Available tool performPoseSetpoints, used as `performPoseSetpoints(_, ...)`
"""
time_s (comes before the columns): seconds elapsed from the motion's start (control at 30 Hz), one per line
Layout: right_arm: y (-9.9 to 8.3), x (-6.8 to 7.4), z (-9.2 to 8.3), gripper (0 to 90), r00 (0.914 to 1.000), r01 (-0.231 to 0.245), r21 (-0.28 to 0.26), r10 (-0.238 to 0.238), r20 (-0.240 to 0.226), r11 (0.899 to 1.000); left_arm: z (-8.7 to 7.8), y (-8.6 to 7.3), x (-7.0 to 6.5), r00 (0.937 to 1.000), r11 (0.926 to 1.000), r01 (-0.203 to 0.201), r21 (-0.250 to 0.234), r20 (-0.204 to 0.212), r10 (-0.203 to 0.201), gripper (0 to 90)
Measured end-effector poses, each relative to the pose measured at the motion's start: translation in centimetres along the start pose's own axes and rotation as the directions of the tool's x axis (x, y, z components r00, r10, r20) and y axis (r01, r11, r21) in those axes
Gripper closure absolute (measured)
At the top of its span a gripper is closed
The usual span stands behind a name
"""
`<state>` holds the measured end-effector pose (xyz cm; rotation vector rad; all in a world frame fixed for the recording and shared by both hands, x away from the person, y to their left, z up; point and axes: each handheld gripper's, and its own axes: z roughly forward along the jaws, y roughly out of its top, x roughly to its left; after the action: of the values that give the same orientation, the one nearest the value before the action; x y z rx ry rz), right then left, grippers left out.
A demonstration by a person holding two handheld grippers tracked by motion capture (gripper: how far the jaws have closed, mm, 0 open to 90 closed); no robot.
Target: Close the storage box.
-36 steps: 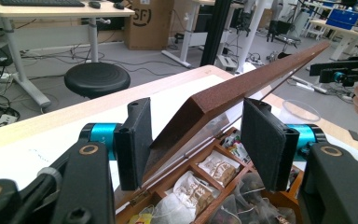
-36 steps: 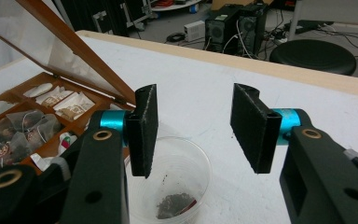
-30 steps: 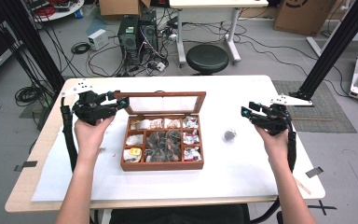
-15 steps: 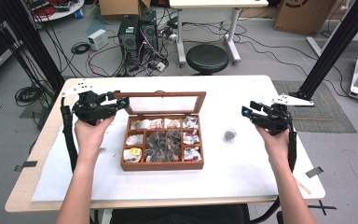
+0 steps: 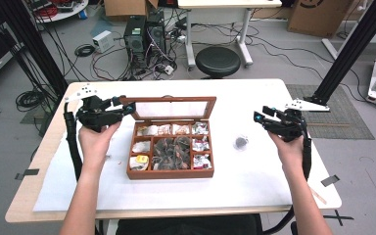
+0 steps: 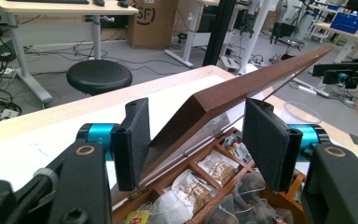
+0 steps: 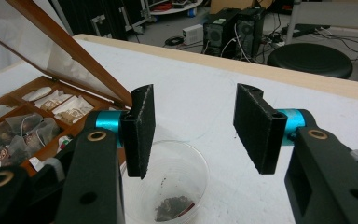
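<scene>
A wooden tea box (image 5: 170, 173) stands mid-table, its compartments full of tea bags (image 5: 171, 147). Its glass-paned lid (image 5: 169, 100) is raised. My left gripper (image 5: 126, 105) is at the lid's left corner. In the left gripper view that corner of the lid (image 6: 242, 88) lies between the pads (image 6: 133, 140) with gaps on both sides; the jaws have just been opening, so my left gripper (image 6: 196, 140) is open. My right gripper (image 5: 262, 114) hovers open to the right of the box. Below it, a clear plastic cup (image 7: 172, 186) holds a dark used tea bag, and nothing is between its jaws (image 7: 193, 130).
A white sheet (image 5: 254, 186) covers most of the table. The cup (image 5: 241, 142) stands between the box and my right hand. Behind the table are a black stool (image 5: 218, 61), computer towers (image 5: 144, 34) and loose cables on the floor.
The left gripper's jaws stand a little wider around the lid's corner. Both hands, the lid and the cup are where they were.
</scene>
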<state>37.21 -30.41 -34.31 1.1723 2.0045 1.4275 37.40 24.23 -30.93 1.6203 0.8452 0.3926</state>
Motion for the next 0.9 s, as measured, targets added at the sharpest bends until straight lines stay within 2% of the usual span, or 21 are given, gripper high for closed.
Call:
performPoseSetpoints(0.4,0.0,0.0,-0.1,48.9,1.0000,0.004,-0.005,-0.004,0.008,1.000,-0.1,-0.3,-0.5,0.9995,0.9994,0.013,0.031,-0.030,-0.012,39.0)
performPoseSetpoints(0.63,0.1,0.0,-0.3,48.3,0.9999,0.000,-0.011,0.000,0.010,1.000,-0.4,-0.7,-1.2,0.9967,0.9982,0.041,0.044,-0.072,-0.038,35.3)
performPoseSetpoints(0.7,0.1,0.0,-0.3,48.3,0.9999,0.001,-0.010,-0.001,0.010,1.000,-0.5,-0.9,-1.3,0.9956,0.9973,0.060,0.043,-0.075,-0.056,35.2)
performPoseSetpoints(0.9,0.2,0.1,-0.3,48.3,0.9999,0.009,-0.013,-0.009,0.011,1.000,-0.8,-1.7,-1.6,0.9919,0.9947,0.083,0.061,-0.101,-0.077,33.8)
